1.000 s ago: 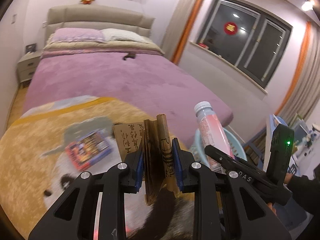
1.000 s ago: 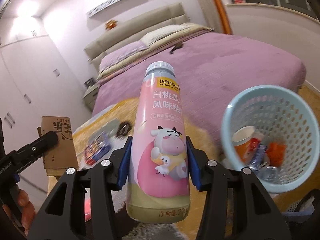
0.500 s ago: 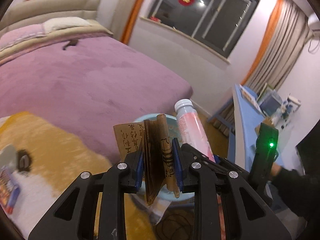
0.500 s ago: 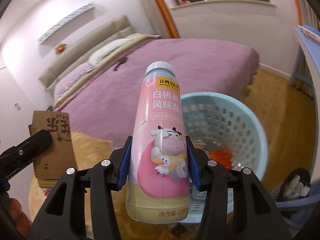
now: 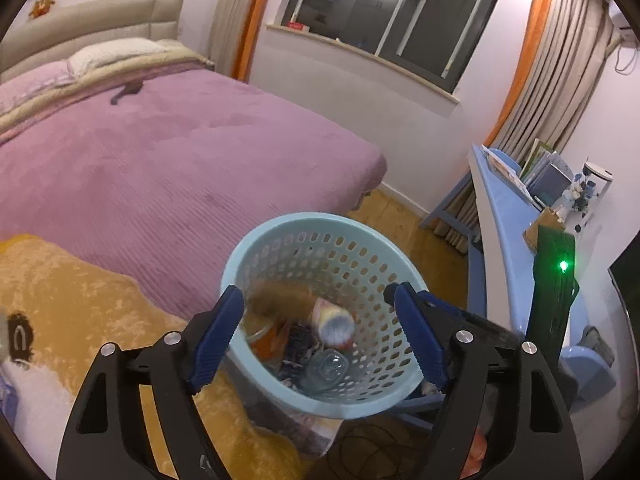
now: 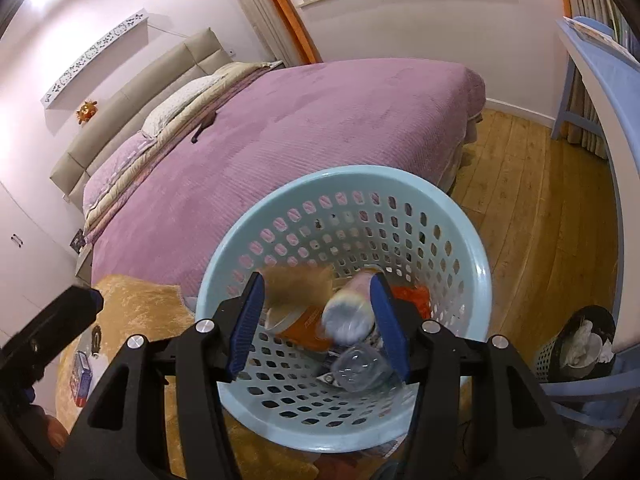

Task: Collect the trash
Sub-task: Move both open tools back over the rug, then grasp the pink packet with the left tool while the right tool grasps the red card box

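hovering above the blue basket (image 6: 472, 272), both hand-held grippers, left (image 5: 320, 344) and right (image 6: 316, 320), gaped wide and empty; the bottle (image 6: 350, 312) lay inside, directly below.

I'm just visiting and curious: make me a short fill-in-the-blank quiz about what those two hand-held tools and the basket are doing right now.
1. Both the left tool and the right tool have jaws that are ____.
2. The pink bottle now lies inside the light blue ____.
3. The blurred brown cardboard is in the same basket, so neither tool holds ____.

Missing words: open; basket; anything
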Tool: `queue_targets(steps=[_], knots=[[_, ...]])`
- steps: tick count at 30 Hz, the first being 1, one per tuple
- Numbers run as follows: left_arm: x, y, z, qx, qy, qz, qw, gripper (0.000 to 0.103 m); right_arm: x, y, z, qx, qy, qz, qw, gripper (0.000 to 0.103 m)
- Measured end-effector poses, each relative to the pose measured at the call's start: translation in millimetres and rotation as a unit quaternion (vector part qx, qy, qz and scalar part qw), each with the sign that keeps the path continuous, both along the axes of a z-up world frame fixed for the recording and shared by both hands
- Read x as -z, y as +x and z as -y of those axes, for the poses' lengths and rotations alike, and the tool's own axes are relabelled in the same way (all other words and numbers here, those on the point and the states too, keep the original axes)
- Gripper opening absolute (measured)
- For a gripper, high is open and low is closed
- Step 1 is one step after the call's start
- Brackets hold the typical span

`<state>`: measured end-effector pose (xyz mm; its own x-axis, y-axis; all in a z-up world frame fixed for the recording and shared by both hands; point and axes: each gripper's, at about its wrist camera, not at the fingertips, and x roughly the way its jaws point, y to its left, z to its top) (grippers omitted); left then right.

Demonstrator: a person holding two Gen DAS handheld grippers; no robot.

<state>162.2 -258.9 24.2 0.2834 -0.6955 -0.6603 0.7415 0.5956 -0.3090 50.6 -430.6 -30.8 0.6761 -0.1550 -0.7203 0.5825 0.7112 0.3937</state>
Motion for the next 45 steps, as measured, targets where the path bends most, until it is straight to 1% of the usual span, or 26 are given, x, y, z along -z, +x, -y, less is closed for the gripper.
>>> queue_targets(steps=[4, 6, 8, 11, 13, 16, 18, 20, 21, 22, 24, 25, 27, 30, 32, 34, 35, 37, 39, 41, 42, 43, 45], knots=[[-16, -14, -26, -0.015, -0.009, 0.027, 0.9995, 0.076, -15, 0, -23, -0.020, -0.015, 0.014, 1.000, 0.051], [-26, -19, -41, -0.025, -0.016, 0.039, 0.9988, 0.076, -27, 2, -39, -0.039, -0.024, 0.030, 0.998, 0.051], [-39, -29, -61, -0.035, -0.029, 0.055, 0.9974, 0.076, -38, 6, -51, -0.056, -0.035, 0.043, 0.997, 0.052], [-57, -41, -93, -0.062, -0.040, 0.085, 0.9937, 0.076, -58, 12, -81, -0.095, -0.057, 0.064, 0.992, 0.052], [-66, -44, -121, -0.089, -0.043, 0.098, 0.9903, 0.076, -72, 18, -106, -0.126, -0.069, 0.081, 0.986, 0.052], [-74, -49, -171, -0.134, -0.046, 0.107, 0.9841, 0.079, -86, 28, -142, -0.173, -0.086, 0.099, 0.976, 0.052], [-75, -52, -205, -0.169, -0.047, 0.106, 0.9787, 0.081, -92, 39, -169, -0.209, -0.096, 0.108, 0.967, 0.052], [-73, -56, -241, -0.203, -0.047, 0.101, 0.9730, 0.085, -96, 49, -190, -0.237, -0.101, 0.111, 0.960, 0.052], [-70, -59, -261, -0.225, -0.041, 0.098, 0.9686, 0.087, -96, 57, -207, -0.262, -0.104, 0.117, 0.952, 0.052], [-69, -61, -272, -0.237, -0.037, 0.096, 0.9661, 0.088, -97, 62, -219, -0.275, -0.105, 0.121, 0.948, 0.052], [-61, -68, -300, -0.258, -0.027, 0.088, 0.9619, 0.092, -95, 78, -248, -0.312, -0.112, 0.126, 0.935, 0.052], [-52, -74, -314, -0.270, -0.015, 0.077, 0.9596, 0.094, -92, 83, -257, -0.326, -0.111, 0.125, 0.931, 0.052], [-39, -83, -329, -0.275, -0.004, 0.065, 0.9592, 0.094, -85, 105, -282, -0.364, -0.100, 0.115, 0.919, 0.052], [-7, -98, -348, -0.275, 0.020, 0.037, 0.9605, 0.094, -74, 135, -313, -0.408, -0.083, 0.102, 0.904, 0.052], [15, -107, -355, -0.283, 0.035, 0.022, 0.9583, 0.094, -68, 152, -336, -0.425, -0.093, 0.094, 0.896, 0.051], [29, -108, -356, -0.283, 0.041, 0.004, 0.9581, 0.094, -60, 166, -351, -0.434, -0.098, 0.088, 0.891, 0.050], [32, -111, -356, -0.280, 0.041, 0.000, 0.9593, 0.094, -55, 174, -359, -0.442, -0.092, 0.085, 0.888, 0.047], [40, -113, -347, -0.261, 0.048, -0.001, 0.9641, 0.094, -46, 184, -372, -0.450, -0.086, 0.076, 0.886, 0.047], [49, -116, -332, -0.238, 0.067, -0.003, 0.9690, 0.094, -37, 195, -382, -0.458, -0.086, 0.062, 0.883, 0.047], [59, -117, -319, -0.221, 0.091, -0.002, 0.9709, 0.092, -28, 214, -388, -0.470, -0.082, 0.039, 0.878, 0.040], [63, -119, -315, -0.219, 0.102, 0.000, 0.9705, 0.091, -23, 221, -392, -0.478, -0.077, 0.028, 0.875, 0.040], [65, -118, -310, -0.214, 0.111, 0.002, 0.9704, 0.089, -17, 230, -397, -0.490, -0.070, 0.012, 0.869, 0.040], [68, -116, -304, -0.207, 0.122, -0.001, 0.9706, 0.084, -6, 239, -404, -0.505, -0.067, -0.017, 0.860, 0.038]])
